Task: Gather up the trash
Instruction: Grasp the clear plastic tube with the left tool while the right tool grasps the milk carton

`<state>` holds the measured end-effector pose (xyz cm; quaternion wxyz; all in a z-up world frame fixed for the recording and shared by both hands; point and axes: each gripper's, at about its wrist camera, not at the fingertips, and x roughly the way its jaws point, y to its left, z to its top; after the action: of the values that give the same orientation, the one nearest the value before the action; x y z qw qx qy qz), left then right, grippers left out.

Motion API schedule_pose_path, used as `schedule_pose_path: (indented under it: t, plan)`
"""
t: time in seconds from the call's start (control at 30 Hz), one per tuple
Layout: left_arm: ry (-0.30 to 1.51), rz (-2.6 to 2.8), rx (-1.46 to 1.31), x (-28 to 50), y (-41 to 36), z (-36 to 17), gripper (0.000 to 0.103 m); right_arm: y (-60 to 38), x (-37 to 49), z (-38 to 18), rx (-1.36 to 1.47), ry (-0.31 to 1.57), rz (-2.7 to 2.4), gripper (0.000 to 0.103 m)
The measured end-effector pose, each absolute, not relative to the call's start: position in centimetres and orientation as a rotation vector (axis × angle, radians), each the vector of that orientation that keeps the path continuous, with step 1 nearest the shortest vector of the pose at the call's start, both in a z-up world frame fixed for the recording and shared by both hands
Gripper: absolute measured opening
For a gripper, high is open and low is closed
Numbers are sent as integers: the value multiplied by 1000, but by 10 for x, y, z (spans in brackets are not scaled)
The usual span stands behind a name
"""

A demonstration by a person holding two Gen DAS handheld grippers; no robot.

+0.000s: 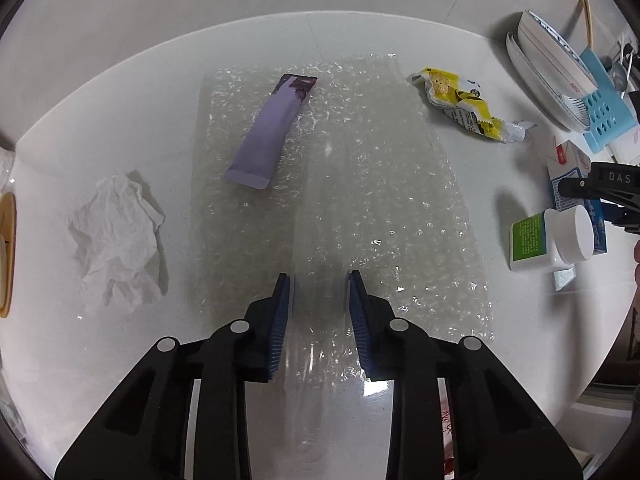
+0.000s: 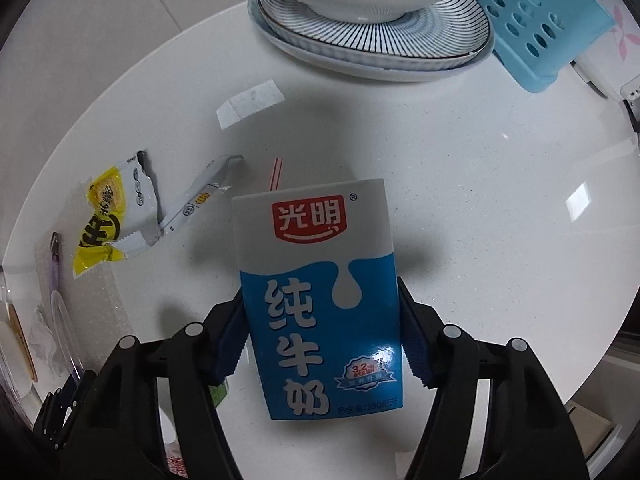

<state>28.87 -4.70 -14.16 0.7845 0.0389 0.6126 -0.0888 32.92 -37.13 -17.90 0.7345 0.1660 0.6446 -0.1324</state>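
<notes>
Milk carton (image 2: 320, 304) is sitting between the blue pads of our right gripper (image 2: 322, 332), its long axis running straight ahead from the wrist, the red logo end pointing away toward the stacked plates (image 2: 376, 36) at the far edge of the counter (image 2: 500, 200). We are seeing both pads right against the carton's side walls, so we are judging the right jaws to be clamped on it, or very nearly so; a firm squeeze we are not able to confirm.

Our left gripper (image 1: 320, 300) is pointing down over the bubble wrap sheet (image 1: 360, 184), jaws partly apart. A clear fold of the wrap seems to be rising between the pads, but we cannot tell whether they are pinching it.

Working outward from the left gripper: the purple sachet (image 1: 270, 132) is lying on the wrap ahead, its long axis slanting toward the far edge. The crumpled tissue (image 1: 116, 236) is resting off toward the counter's left edge, the yellow wrapper (image 1: 460, 104) toward the far right, and the white bottle (image 1: 552, 240) on its side near the right edge.

We are judging the sachet and the tissue nearer our left hand, the yellow wrapper nearer our right.
</notes>
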Motion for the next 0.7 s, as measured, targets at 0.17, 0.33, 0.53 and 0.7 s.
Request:
schedule_pose_path:
  t: [0.17, 0.33, 0.53, 0.7]
  plan:
    - [1291, -187, 94, 284, -48, -133, 28, -367, 319, -160, 319, 1365, -297, 63]
    - [1247, -185, 73, 269, -46, -118, 28, -359, 298, -144, 297, 1317, -282, 63]
    - [1208, -159, 27, 246, -38, -98, 28, -343, 272, -125, 184, 1236, -227, 63]
    - [1184, -156, 20, 230, -37, -83, 28, -336, 248, -105, 161, 1184, -198, 63]
